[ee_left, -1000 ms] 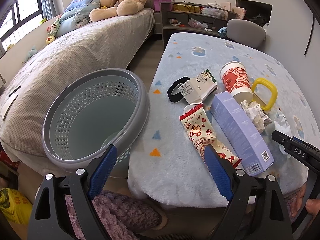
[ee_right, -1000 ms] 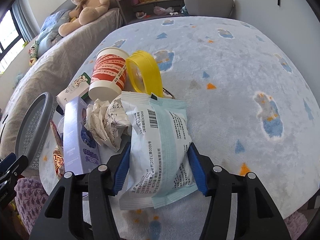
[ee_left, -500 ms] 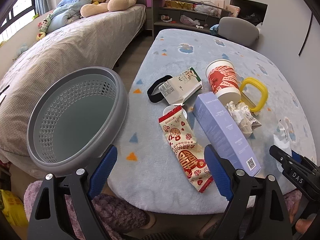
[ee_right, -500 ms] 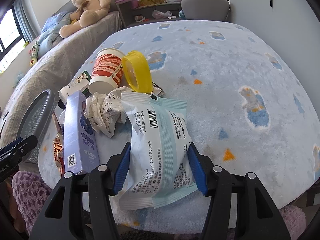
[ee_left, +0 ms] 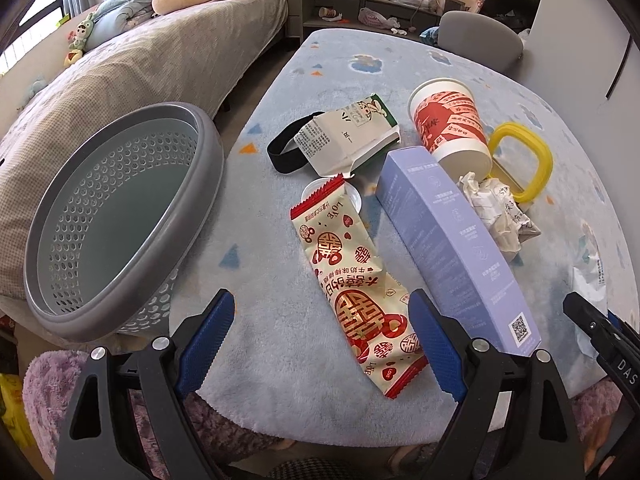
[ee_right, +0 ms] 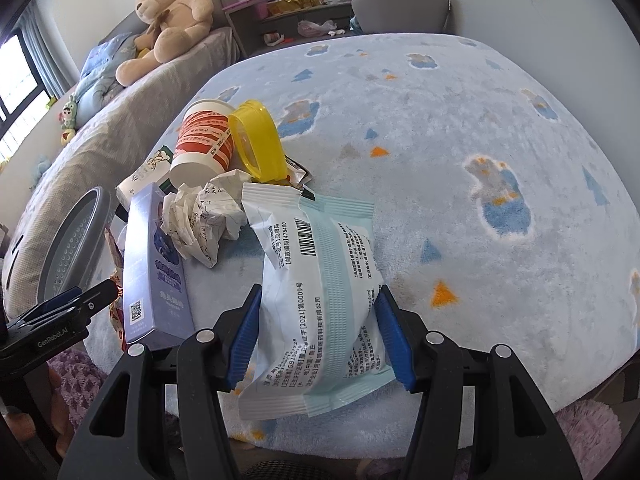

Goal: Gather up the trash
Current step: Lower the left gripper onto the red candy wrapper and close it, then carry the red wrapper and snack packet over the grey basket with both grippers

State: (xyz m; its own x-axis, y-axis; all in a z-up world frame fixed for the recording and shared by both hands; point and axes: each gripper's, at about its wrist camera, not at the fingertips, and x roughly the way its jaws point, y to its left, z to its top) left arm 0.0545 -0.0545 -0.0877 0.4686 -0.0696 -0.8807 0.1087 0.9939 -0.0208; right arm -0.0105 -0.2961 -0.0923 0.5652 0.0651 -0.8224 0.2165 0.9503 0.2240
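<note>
Right gripper (ee_right: 318, 334), black frame with blue pads, is closed partway on the white and pale-green sealed plastic pouch (ee_right: 316, 292), pinching its lower half from both sides; the pouch lies just above or on the near edge of the pale-blue plush tablecloth (ee_right: 460, 128), and contact cannot be told. Judged light, soft and puffy with slick film, so a grip across the body, as shown, should hold better than one on the crimped seam. Left gripper (ee_left: 320, 336) stands wide open and empty over the near table edge, beside the lower end of the wrapper.

Remaining items, largest to smallest:
- Grey perforated plastic basket (ee_left: 120, 216), round and rigid, at the table's left edge, with nothing visible inside; the likely destination.
- Lavender rectangular cardboard box (ee_left: 456, 248), stiff, flat-sided; best taken across its narrow width.
- Red-and-cream foil snack wrapper (ee_left: 352, 280), flat, limp, probably slippery; pinch at an end.
- Red-and-white paper cup (ee_left: 450, 124), on its side, light and crushable; take at the rim or gently across the wall.
- White and green opened paper carton (ee_left: 346, 136), flattened, resting on a black elastic band (ee_left: 282, 152).
- Yellow plastic rounded-square ring (ee_left: 532, 160), hard and smooth, behind the cup.
- Crumpled white paper ball (ee_left: 496, 208), light, compressible, easy to grip anywhere.
</note>
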